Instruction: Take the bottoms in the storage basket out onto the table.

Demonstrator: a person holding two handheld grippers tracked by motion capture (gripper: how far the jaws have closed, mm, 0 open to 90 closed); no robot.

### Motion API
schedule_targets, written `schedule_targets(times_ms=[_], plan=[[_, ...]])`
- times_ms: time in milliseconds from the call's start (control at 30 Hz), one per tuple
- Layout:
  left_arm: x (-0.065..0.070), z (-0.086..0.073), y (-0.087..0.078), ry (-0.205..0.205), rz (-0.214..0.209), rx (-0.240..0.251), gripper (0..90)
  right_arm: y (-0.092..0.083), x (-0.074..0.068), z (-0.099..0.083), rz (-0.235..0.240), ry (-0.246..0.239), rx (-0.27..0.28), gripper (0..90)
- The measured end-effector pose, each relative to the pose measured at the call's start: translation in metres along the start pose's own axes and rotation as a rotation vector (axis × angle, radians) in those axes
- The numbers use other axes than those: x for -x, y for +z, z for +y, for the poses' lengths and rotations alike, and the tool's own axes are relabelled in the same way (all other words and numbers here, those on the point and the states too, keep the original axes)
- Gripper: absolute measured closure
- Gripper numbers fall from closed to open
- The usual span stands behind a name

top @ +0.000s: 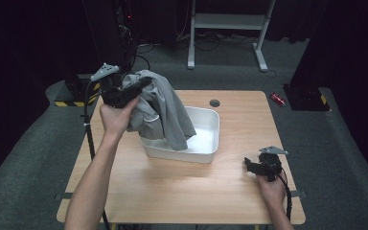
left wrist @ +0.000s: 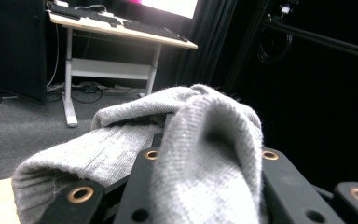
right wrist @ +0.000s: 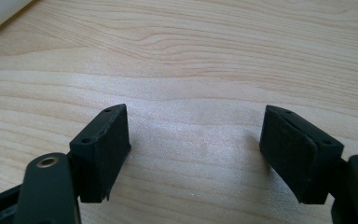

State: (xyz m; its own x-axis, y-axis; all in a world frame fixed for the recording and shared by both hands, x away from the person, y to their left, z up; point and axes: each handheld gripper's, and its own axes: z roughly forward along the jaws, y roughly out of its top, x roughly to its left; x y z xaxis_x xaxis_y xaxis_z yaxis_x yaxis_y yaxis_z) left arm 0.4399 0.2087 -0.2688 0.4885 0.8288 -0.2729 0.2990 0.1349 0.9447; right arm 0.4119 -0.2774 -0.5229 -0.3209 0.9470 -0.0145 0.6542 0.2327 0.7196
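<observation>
At the left of the high view, the left gripper (top: 124, 93) is holding a grey knit garment (top: 160, 108) up above the desk (top: 172, 187), its jaws clamped tight on a bunched fold near the top of the cloth. In the left gripper view the garment (left wrist: 186, 154) is wrapping over and between the jaws, so the grip looks deep rather than at the very edge. The rest of the cloth is hanging down, with its lower end draping into the white tub (top: 206, 139) that is sitting in the middle of the desk. The garment is therefore partly lifted and partly in the tub.

To do this step well, the lift should probably be going straight up until the trailing end is clearing the tub's rim; pulling sideways too soon could be dragging the tub along or tipping it. Keeping the clamp firm matters, since knit cloth can be slipping out under its own weight.

At the right, the right gripper (top: 261, 167) is resting near the desk's right edge, well apart from the tub. Its jaws are standing wide open over bare wood (right wrist: 191, 60), gripping nothing. It could be steadying the tub if it starts shifting.
</observation>
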Motion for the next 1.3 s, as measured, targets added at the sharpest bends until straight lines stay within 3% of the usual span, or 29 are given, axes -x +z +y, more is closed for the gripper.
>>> schedule_targets(times_ms=[767,1300], plan=[[-0.026,0.002,-0.056,-0.042,0.054,0.077,75.4,0.0,0.0,0.0,0.0,0.0,0.0,23.7],[-0.038,0.001,-0.082,-0.048,0.103,0.093,75.4,0.0,0.0,0.0,0.0,0.0,0.0,23.7]])
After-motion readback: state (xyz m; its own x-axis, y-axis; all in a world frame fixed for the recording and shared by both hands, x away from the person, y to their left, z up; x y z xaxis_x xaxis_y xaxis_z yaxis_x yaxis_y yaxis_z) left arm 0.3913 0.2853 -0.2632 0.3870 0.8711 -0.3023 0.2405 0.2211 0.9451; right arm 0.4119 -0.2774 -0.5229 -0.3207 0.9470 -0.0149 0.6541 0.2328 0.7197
